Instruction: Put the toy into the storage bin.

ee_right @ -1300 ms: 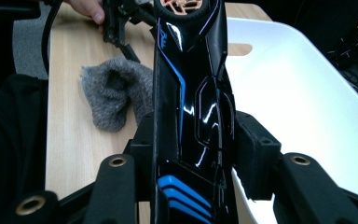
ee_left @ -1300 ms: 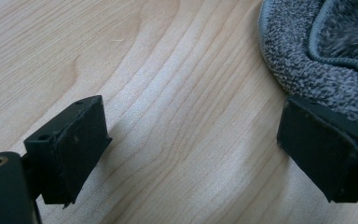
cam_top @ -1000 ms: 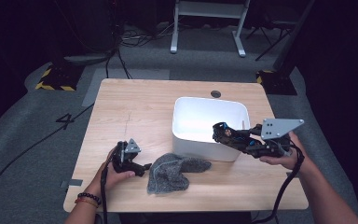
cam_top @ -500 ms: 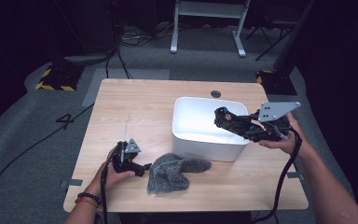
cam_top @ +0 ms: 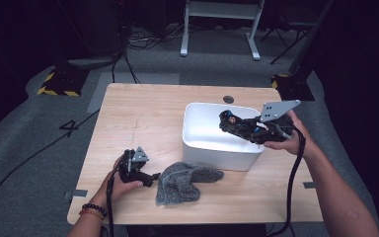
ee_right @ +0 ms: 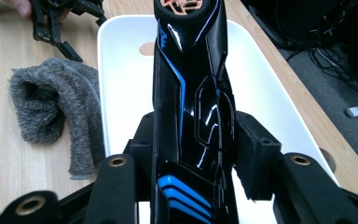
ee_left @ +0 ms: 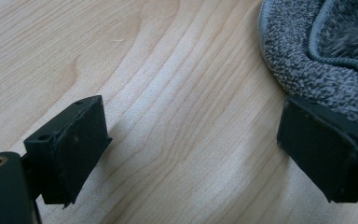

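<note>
Table (cam_top: 143,118) with a bin (cam_top: 217,148) standing right of centre. Grey cloth (cam_top: 185,180) on the tabletop at the bin's near left corner, touching its near wall. Left gripper (cam_top: 150,177) on the table just left of the cloth. Right gripper (cam_top: 249,129) above the bin's right side, a black tool (cam_top: 234,124) between its jaws, over the bin's interior.

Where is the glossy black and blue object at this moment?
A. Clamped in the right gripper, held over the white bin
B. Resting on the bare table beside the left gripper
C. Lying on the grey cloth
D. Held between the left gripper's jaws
A: the right gripper clamps the black and blue object above the white bin.
</note>
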Action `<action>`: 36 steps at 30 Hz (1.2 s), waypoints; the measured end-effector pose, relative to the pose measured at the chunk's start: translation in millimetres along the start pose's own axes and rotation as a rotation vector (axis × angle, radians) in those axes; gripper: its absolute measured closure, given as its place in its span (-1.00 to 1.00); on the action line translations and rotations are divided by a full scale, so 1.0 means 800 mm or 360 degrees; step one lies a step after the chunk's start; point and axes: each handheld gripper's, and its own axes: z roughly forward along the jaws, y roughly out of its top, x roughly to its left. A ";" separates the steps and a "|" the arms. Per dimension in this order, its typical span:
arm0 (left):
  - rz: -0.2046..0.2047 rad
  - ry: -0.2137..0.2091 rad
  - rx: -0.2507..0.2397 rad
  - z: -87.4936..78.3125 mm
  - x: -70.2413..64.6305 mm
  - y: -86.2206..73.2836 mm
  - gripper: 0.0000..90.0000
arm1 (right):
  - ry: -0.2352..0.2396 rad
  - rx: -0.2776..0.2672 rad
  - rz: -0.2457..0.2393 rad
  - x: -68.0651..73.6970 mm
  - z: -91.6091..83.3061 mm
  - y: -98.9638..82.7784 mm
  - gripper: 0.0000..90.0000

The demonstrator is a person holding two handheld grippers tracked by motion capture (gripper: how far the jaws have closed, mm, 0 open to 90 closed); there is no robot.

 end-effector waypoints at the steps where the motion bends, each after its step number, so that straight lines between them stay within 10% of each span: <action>1: 0.0000 -0.0001 -0.0001 0.000 0.000 0.000 -0.80 | 0.0005 0.0008 -0.0005 -0.001 0.003 0.000 0.27; 36: 0.0018 0.0000 0.0004 0.000 0.001 0.001 -0.80 | 0.0217 0.0463 -0.0095 -0.010 0.100 -0.002 0.27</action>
